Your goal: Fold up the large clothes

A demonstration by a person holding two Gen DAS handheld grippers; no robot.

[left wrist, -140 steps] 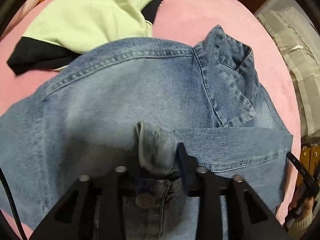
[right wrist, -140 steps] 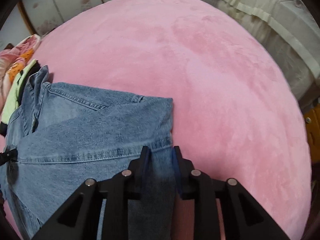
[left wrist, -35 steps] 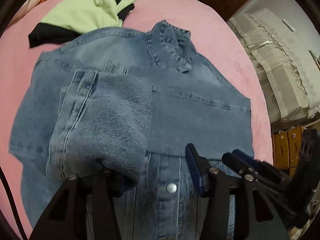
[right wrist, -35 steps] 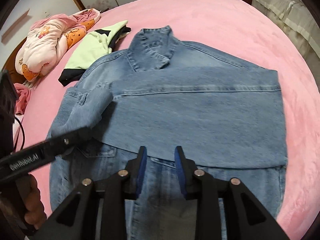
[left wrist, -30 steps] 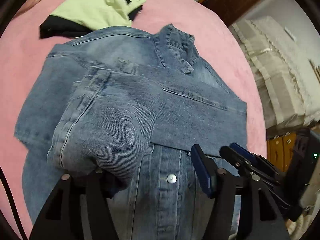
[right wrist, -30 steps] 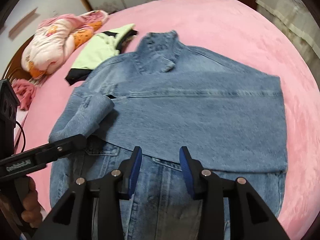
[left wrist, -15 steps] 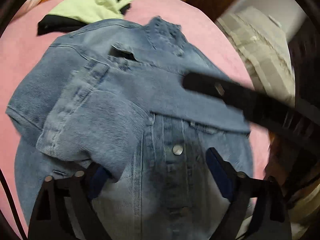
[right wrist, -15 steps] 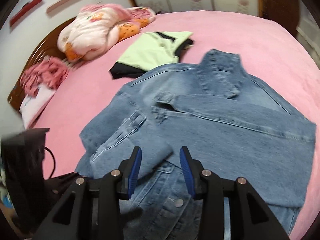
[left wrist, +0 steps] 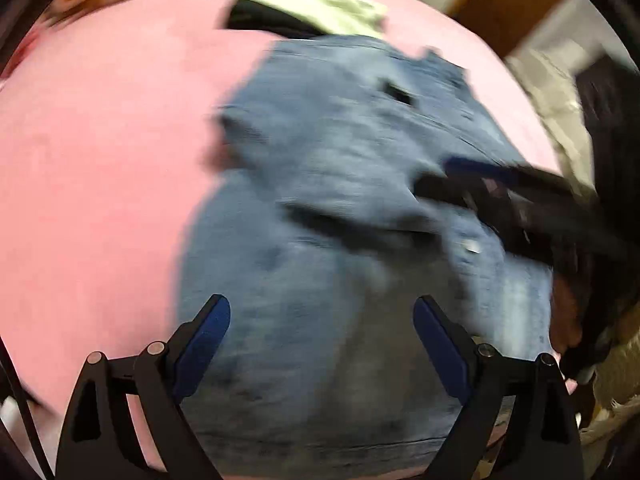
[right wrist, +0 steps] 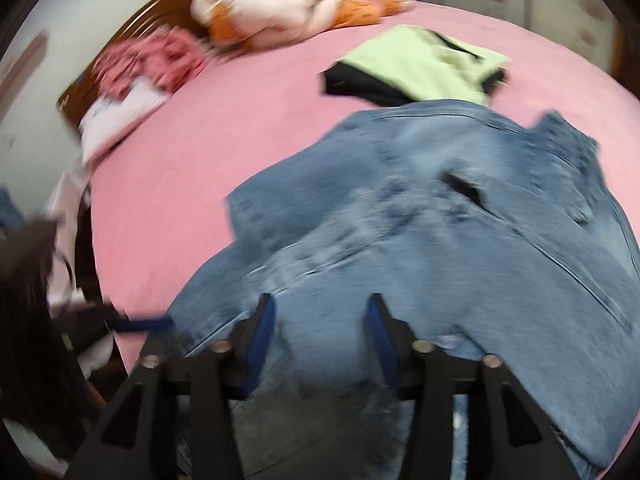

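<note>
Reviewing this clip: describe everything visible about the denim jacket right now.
The denim jacket is faded blue, with stitched seams and a collar at its far end. It lies spread on the pink bed cover, with folded layers across its body and a small dark gap between them. A metal snap button shows on the front. Its far edge overlaps the green and black garment. Both grippers, left and right, are over it with jaws open, gripping nothing. Motion blur hides finer detail.

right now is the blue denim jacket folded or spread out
Partly folded: the blue denim jacket has both sleeves laid across its front, the body still at full length on the pink bedspread.
</note>
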